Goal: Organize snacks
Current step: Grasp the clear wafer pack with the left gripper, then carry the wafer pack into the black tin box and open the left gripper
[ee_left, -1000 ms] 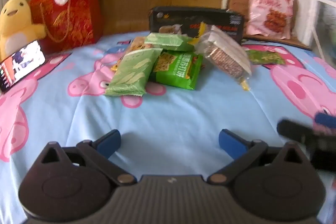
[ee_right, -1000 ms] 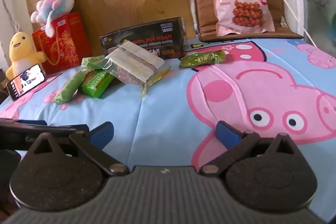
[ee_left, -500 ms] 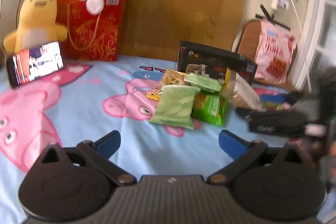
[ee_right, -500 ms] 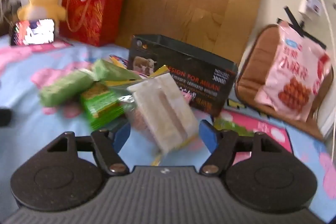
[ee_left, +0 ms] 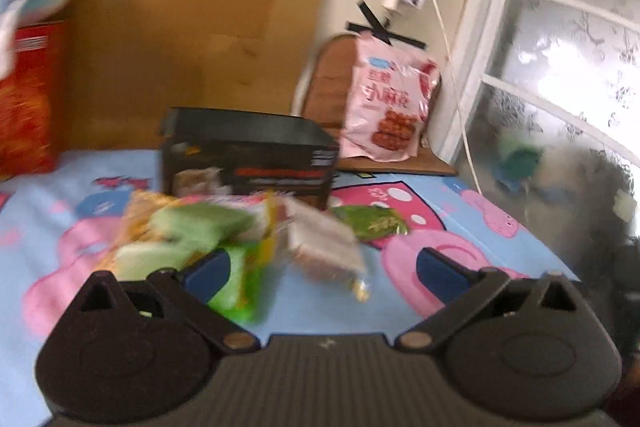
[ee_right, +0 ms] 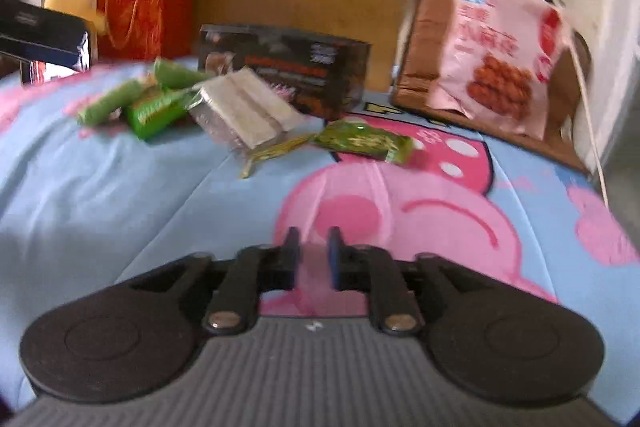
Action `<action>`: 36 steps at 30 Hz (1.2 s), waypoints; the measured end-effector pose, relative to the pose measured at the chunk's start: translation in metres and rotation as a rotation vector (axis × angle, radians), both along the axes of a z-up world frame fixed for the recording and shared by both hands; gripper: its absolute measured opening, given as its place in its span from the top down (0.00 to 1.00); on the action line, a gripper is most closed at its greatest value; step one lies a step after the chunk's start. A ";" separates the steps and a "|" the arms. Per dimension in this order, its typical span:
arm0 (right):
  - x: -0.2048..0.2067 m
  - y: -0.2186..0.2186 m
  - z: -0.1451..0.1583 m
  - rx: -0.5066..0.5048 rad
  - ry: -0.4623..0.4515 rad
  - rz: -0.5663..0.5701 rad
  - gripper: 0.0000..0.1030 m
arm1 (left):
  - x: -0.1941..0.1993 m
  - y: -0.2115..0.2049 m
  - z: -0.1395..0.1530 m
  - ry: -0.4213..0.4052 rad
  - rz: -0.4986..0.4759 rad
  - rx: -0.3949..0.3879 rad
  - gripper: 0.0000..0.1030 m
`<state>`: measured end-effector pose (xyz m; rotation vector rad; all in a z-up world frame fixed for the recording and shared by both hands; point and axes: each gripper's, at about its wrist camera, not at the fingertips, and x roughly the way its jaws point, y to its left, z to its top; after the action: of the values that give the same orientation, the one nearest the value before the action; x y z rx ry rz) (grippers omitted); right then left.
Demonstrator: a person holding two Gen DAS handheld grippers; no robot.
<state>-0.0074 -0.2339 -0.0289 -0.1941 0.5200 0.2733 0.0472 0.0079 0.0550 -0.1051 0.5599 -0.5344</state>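
Snacks lie heaped on a blue cartoon-pig bedsheet [ee_right: 100, 195]: a clear pack of pale wafers [ee_right: 244, 107], green packs [ee_right: 154, 111] and a small green packet [ee_right: 364, 141] lying apart to the right. A black box [ee_right: 284, 67] stands behind them. My right gripper [ee_right: 314, 251] hovers over the sheet short of the pile, its jaws closing to a narrow gap with nothing between them. My left gripper [ee_left: 322, 267] is open, low in front of the clear wafer pack [ee_left: 324, 247] and green packs [ee_left: 196, 227], gripping nothing. The left wrist view is blurred.
A big pink snack bag [ee_right: 496, 67] leans on a brown chair cushion at the back right. A red gift bag [ee_right: 148, 11], a yellow plush and a pastel plush stand at the back left against a wooden board. A black, blurred object [ee_right: 40, 31] juts in from the left.
The left view has swung right, from the plush toys to the black box and pink bag. The right jaws went from wide to nearly together, and backed away from the clear pack.
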 end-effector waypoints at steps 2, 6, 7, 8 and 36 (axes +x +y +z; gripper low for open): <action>0.004 -0.004 0.005 0.060 0.007 0.005 0.44 | 0.025 -0.018 -0.005 0.031 0.007 0.027 0.03; 0.031 0.008 0.013 0.124 0.025 0.069 0.44 | 0.062 -0.046 -0.023 0.106 0.010 0.097 0.21; 0.041 0.014 0.012 0.132 0.039 0.089 0.44 | 0.065 -0.052 -0.026 0.101 0.026 0.126 0.22; 0.048 0.019 0.009 0.133 0.051 0.101 0.44 | 0.069 -0.057 -0.028 0.101 0.029 0.151 0.26; 0.037 0.031 0.011 0.087 -0.085 0.077 0.58 | 0.049 -0.068 0.000 0.104 -0.084 -0.012 0.26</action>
<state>0.0291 -0.2031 -0.0176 -0.1409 0.4160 0.3600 0.0959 -0.0605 0.0553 -0.1215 0.6645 -0.6167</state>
